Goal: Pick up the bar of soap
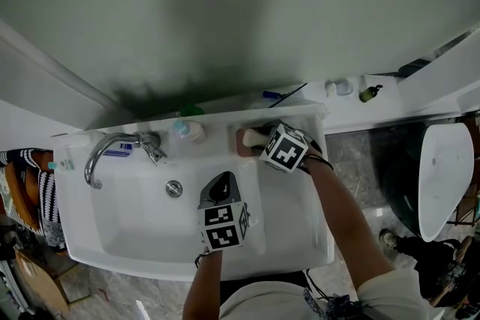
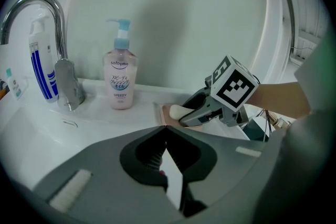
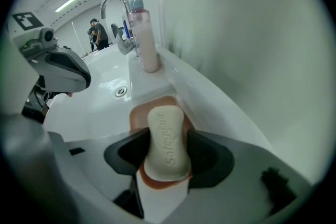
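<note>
At the left, the tap (image 1: 112, 150) and the pump bottle (image 1: 189, 131) stand well clear, so the risk is probably not a knock against them. The left gripper (image 2: 167, 131) hangs over the basin of the sink (image 1: 75, 236), its fingers pressed together on nothing, well apart from the soap.

The trouble would likely come at the right. The bar of soap (image 3: 167, 141) is rounded and may be slick. A hard squeeze on its curved sides could shoot it out forward, towards the far wall or down into the basin. A wet bar may also cling to the soap dish (image 3: 157, 107), so a quick lift could drag the dish up or tip it off the ledge.

The soap is on the dish, on the far ledge of the sink, right of the bottle. The right gripper (image 3: 167, 150) pinches it, one finger (image 3: 131, 152) pressed on each long side at about mid-length. The bar runs lengthwise along the fingers, its far end poking out past the tips. Whether it has left the dish cannot be told.
</note>
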